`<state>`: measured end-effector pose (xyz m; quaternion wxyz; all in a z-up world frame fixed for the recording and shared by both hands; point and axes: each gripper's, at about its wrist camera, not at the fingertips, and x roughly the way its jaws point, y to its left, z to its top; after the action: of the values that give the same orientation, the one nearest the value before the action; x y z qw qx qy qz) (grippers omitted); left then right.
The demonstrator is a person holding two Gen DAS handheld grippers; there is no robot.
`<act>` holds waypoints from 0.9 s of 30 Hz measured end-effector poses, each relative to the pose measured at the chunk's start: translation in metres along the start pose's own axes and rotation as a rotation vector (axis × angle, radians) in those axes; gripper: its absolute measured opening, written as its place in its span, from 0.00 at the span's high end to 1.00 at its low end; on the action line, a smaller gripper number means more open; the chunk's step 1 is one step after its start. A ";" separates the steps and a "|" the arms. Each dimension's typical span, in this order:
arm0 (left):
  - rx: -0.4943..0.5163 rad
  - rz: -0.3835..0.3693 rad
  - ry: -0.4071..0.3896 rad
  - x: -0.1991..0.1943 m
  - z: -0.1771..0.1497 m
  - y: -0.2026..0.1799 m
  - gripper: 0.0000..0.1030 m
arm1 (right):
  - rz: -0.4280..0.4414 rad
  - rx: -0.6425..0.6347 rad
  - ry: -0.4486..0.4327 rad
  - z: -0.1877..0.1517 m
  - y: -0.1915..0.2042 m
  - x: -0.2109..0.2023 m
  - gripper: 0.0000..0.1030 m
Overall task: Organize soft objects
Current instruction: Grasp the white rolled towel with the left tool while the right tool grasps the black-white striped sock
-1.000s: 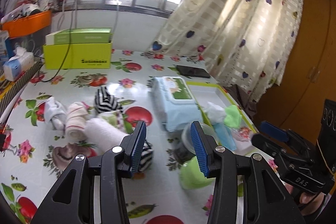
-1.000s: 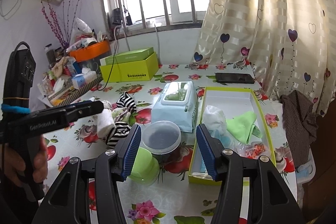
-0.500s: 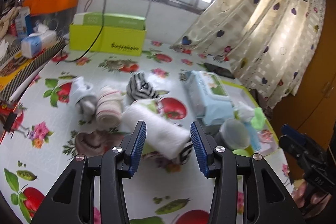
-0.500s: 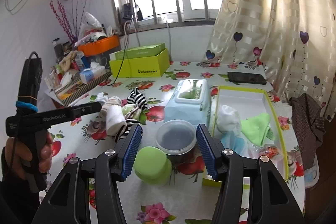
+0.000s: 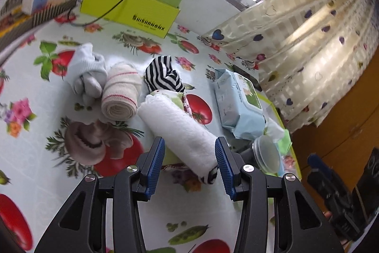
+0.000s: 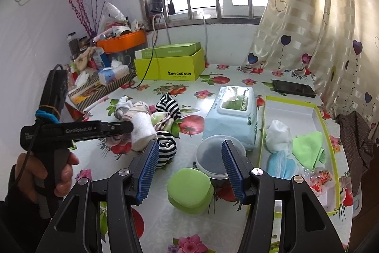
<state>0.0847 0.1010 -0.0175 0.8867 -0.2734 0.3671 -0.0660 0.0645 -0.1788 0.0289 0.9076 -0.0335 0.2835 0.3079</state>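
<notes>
I see the rolled towel (image 5: 182, 134) lying diag. on the table (image 5: 35, 96), its near end btwn my left gripper (image 5: 188, 158) jaws. Behind it: rolled socks (image 5: 120, 95) w/ a sock bundle (image 5: 86, 72) to their left, striped sock (image 5: 163, 76) to their right. Wet-wipes pack (image 6: 231, 120) sits right of the towel; tray (image 6: 330, 134) right of that, holding a folded cloth (image 6: 308, 149). Lidded container (image 6: 210, 158) lies before the pack.

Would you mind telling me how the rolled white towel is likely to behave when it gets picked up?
The rolled white towel looks fluffy, so it will probably squash under the pads. It seems light. Nothing visibly ties it, so lifted by one end it may sag or unroll.
</notes>
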 end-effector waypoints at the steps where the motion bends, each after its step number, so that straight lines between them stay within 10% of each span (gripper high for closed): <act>1: -0.017 -0.006 0.001 0.003 0.000 0.002 0.54 | 0.000 -0.002 0.003 0.000 0.000 0.001 0.47; 18: -0.108 -0.053 0.013 0.030 0.003 0.018 0.49 | 0.008 -0.032 0.046 0.003 0.012 0.025 0.47; 27: -0.030 -0.063 -0.054 0.008 0.001 0.022 0.76 | 0.009 -0.063 0.078 0.009 0.025 0.038 0.47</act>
<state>0.0894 0.1175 -0.0342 0.8896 -0.2999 0.3349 -0.0810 0.0792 -0.1358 0.0184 0.8928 -0.0727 0.3092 0.3194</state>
